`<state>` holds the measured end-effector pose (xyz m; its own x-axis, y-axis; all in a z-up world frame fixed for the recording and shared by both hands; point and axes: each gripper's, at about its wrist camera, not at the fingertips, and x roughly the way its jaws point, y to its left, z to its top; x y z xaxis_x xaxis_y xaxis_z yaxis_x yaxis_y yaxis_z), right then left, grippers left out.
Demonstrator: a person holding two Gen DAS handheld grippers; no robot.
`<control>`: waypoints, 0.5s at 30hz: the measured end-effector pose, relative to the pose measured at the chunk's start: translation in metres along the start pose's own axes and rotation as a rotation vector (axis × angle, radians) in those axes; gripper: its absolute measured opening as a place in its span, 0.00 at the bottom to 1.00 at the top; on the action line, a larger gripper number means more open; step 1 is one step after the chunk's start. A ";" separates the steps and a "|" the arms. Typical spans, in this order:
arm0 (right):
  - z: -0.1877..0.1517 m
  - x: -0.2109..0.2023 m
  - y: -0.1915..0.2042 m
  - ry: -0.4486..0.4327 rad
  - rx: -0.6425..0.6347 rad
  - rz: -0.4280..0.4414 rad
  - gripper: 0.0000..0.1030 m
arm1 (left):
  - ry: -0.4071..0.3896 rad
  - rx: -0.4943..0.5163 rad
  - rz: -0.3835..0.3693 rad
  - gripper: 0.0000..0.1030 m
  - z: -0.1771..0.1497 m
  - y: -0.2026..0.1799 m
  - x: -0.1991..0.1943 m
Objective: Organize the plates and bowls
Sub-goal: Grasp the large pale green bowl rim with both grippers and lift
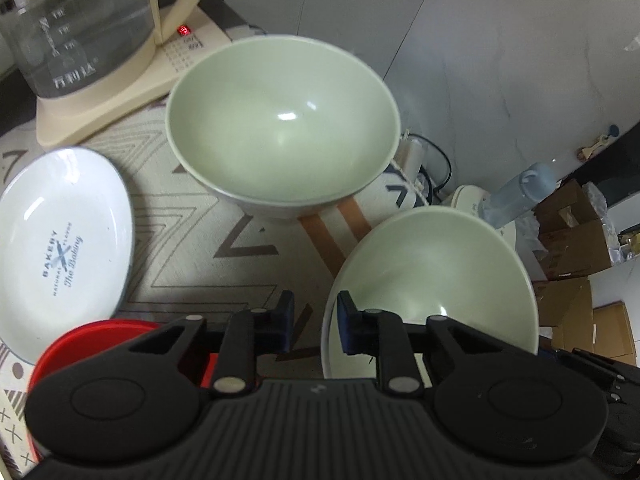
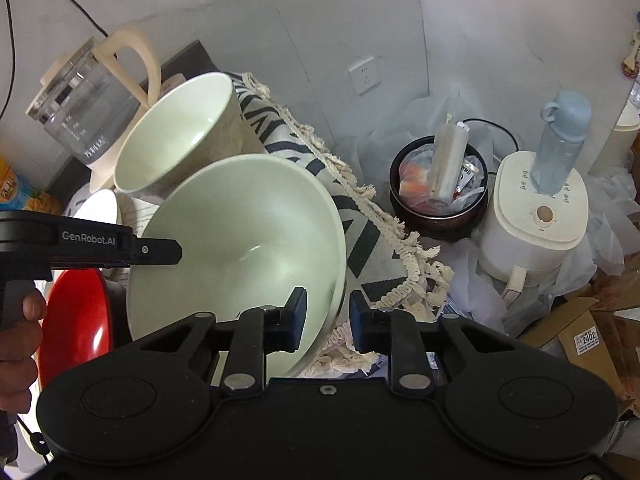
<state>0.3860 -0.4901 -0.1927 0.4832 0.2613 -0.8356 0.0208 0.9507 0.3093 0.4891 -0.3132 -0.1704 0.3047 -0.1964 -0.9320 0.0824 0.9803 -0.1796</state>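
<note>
We see two pale green bowls on a patterned cloth [image 1: 192, 240] with a fringed edge. The far bowl [image 1: 282, 120] sits upright on the cloth, just right of a glass kettle [image 1: 76, 28] on its cream base. The near bowl [image 1: 432, 284] is tilted, its opening turned toward the far left, close to the right edge of the cloth.

Our left gripper [image 1: 314, 326] has its jaws drawn nearly together astride the near bowl's left rim, one finger outside and one inside (from this angle we cannot tell whether the pads actually press the rim). Our right gripper [image 2: 326, 322] stands the same way at the bowl's right rim, with the rim in the narrow gap between its fingers; again we cannot tell if the pads touch it.

To the left lies a white oval plate [image 1: 60, 240] with blue lettering, and nearer, touching its near edge, a red plate [image 1: 120, 328] partly hidden behind the left gripper.

In the right wrist view a hand [image 2: 20, 332] holds the left gripper's handle at the left edge. Off the cloth to the right stand a dark bin [image 2: 440, 204] of rubbish and a white appliance [image 2: 536, 216] with a blue bottle [image 2: 560, 140] on top.
</note>
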 end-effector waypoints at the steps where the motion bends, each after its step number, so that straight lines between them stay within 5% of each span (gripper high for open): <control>1: 0.000 0.003 0.000 0.007 0.000 0.002 0.19 | 0.005 -0.001 -0.004 0.17 0.000 0.000 0.002; 6: 0.002 0.012 0.004 0.013 -0.016 -0.015 0.14 | 0.001 0.015 -0.014 0.07 -0.002 -0.005 0.006; 15: 0.012 0.000 0.005 -0.035 -0.011 -0.003 0.12 | -0.013 -0.033 -0.066 0.06 0.002 0.003 -0.002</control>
<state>0.3968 -0.4874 -0.1857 0.5135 0.2523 -0.8202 0.0126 0.9535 0.3012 0.4904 -0.3093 -0.1682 0.3118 -0.2609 -0.9136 0.0715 0.9653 -0.2513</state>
